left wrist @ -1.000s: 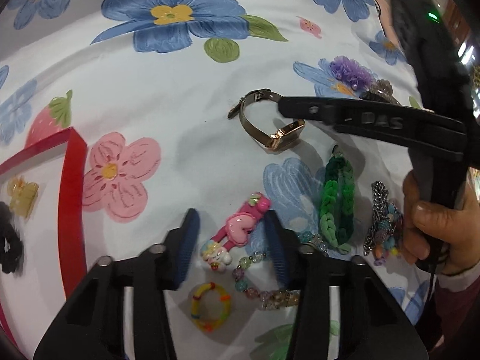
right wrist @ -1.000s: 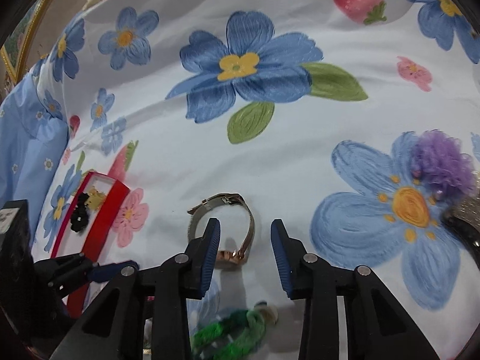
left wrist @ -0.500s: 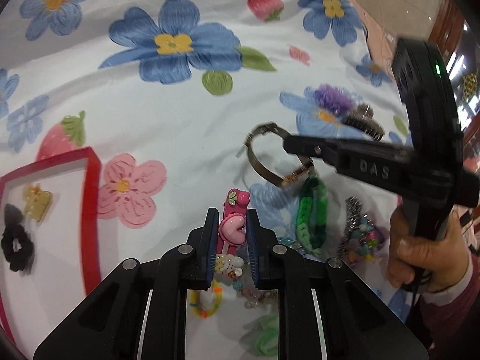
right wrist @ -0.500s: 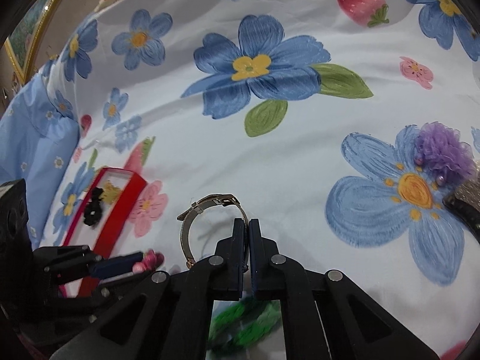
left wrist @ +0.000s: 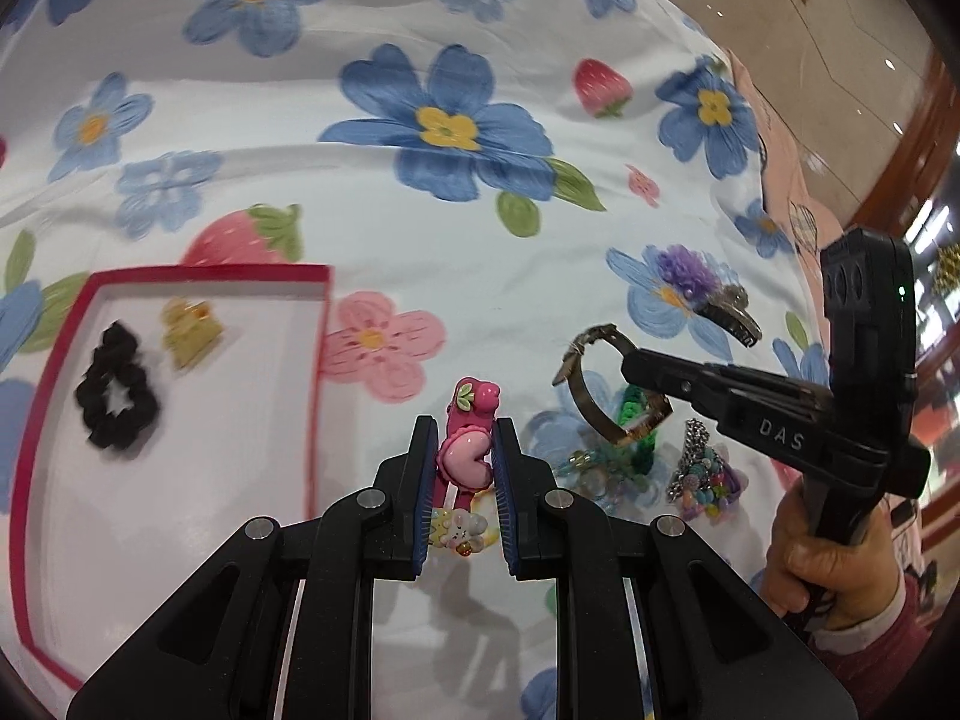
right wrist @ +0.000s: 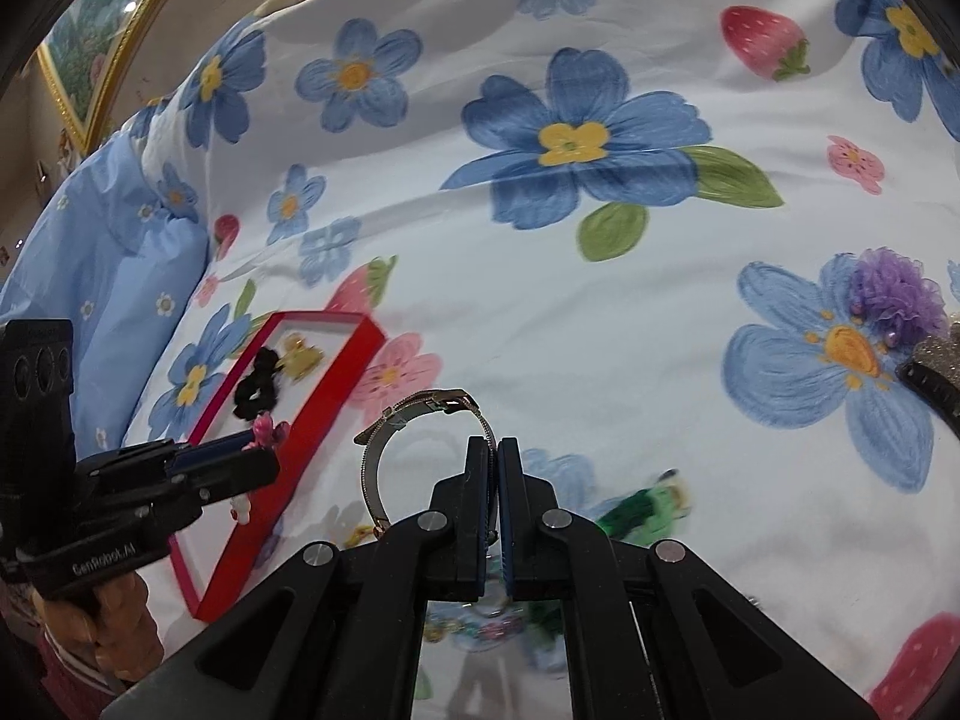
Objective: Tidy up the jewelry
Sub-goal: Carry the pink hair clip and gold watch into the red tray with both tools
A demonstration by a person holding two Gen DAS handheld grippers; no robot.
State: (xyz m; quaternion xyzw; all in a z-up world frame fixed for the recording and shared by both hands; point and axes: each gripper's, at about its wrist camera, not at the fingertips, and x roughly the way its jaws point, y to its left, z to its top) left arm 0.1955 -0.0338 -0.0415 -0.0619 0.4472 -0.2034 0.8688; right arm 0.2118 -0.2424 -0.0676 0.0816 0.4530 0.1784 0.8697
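Observation:
My left gripper [left wrist: 462, 426] is shut on a pink heart hair clip [left wrist: 463, 461] and holds it above the floral cloth, just right of the red-rimmed white tray [left wrist: 321, 396]. The tray holds a black scrunchie [left wrist: 115, 387] and a yellow clip [left wrist: 191, 333]. My right gripper [right wrist: 495, 447] is shut on the band of a gold watch [right wrist: 414, 414] and holds it lifted; the gripper [left wrist: 627, 363] and the watch [left wrist: 591, 405] also show in the left wrist view. The tray [right wrist: 336, 414] lies to the left in the right wrist view.
A green braided bracelet [left wrist: 639, 414], beaded bracelets [left wrist: 591, 480] and a chain with charms [left wrist: 702, 474] lie on the cloth below the watch. A purple flower clip [left wrist: 687, 270] and a dark glittery clip [left wrist: 732, 315] lie further back. A blue pillow [right wrist: 108, 252] sits far left.
Both grippers, open a second ago, closed on the hair clip and the watch and have lifted them off the cloth. The left gripper has moved up and nearer the tray.

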